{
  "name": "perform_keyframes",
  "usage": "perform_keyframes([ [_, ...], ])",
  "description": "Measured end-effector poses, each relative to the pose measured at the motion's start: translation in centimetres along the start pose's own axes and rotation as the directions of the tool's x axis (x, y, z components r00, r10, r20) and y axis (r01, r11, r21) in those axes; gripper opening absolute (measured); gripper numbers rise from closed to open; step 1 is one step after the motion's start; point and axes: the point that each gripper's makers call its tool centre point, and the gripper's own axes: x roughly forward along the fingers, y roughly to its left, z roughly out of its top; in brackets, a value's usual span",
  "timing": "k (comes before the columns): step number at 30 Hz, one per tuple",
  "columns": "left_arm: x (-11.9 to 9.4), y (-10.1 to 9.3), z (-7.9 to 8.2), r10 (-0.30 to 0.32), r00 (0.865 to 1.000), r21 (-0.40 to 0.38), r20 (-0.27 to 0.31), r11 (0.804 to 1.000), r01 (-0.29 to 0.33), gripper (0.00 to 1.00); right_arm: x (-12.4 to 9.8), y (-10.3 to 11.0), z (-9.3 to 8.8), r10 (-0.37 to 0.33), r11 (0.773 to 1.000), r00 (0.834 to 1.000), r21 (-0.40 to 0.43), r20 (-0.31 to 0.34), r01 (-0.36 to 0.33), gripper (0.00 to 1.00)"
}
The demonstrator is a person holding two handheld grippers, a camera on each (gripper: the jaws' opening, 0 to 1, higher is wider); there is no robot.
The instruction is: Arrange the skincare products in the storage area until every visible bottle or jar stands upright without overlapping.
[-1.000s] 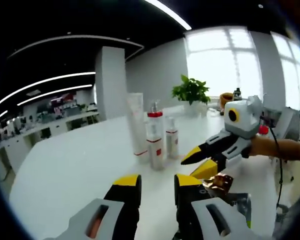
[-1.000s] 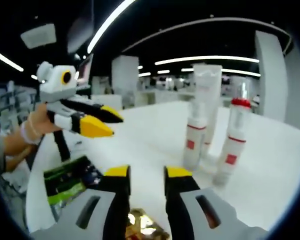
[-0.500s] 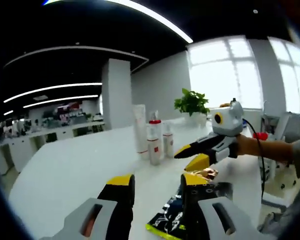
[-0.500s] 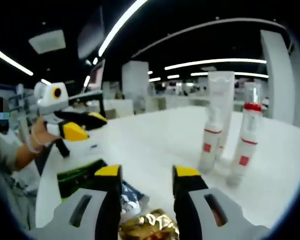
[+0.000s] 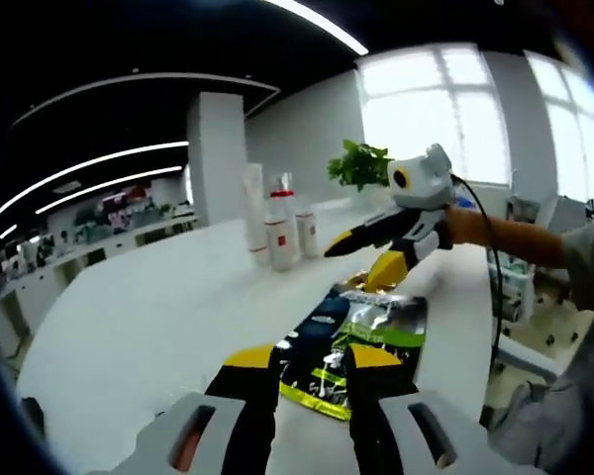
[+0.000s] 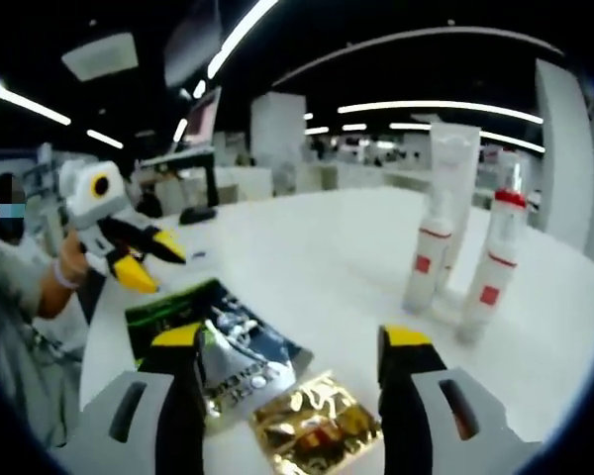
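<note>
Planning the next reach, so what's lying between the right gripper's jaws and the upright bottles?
In the right gripper view, a gold foil packet sits between the open right gripper jaws; beyond it, bare white table runs to the bottles.

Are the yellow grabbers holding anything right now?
No. The left gripper and right gripper are both open, with nothing between their fingers.

Print on the black-and-green sachet (image 5: pixel 351 332) is too blurred to read, and the left gripper's (image 5: pixel 312 361) jaws cover its near edge. Labels on the pump bottle (image 6: pixel 489 277) and the smaller bottle (image 6: pixel 426 265) are illegible red patches. The gold sachet (image 6: pixel 315 427) is cut off by the picture's bottom edge.
</note>
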Motion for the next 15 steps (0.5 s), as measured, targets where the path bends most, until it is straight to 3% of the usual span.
perform_keyframes([
  [6, 0.0, -0.4, -1.6, -0.004, 0.998, -0.004, -0.057, 1.000, 0.004, 0.27, 0.8, 0.8, -0.6, 0.046, 0.999, 0.998, 0.019, -0.035, -0.045, 0.95],
  [10, 0.1, -1.0, -2.8, -0.028, 0.992, 0.018, -0.121, 0.999, 0.031, 0.25, 1.5, 0.7, -1.3, 0.068, 0.997, 0.995, 0.039, -0.075, -0.065, 0.96],
  [15, 0.2, -1.1, -2.7, -0.039, 0.994, -0.009, -0.104, 0.999, 0.038, 0.21, 1.8, 1.0, -1.5, 0.136, 0.985, 0.988, 0.121, -0.080, -0.126, 0.87],
])
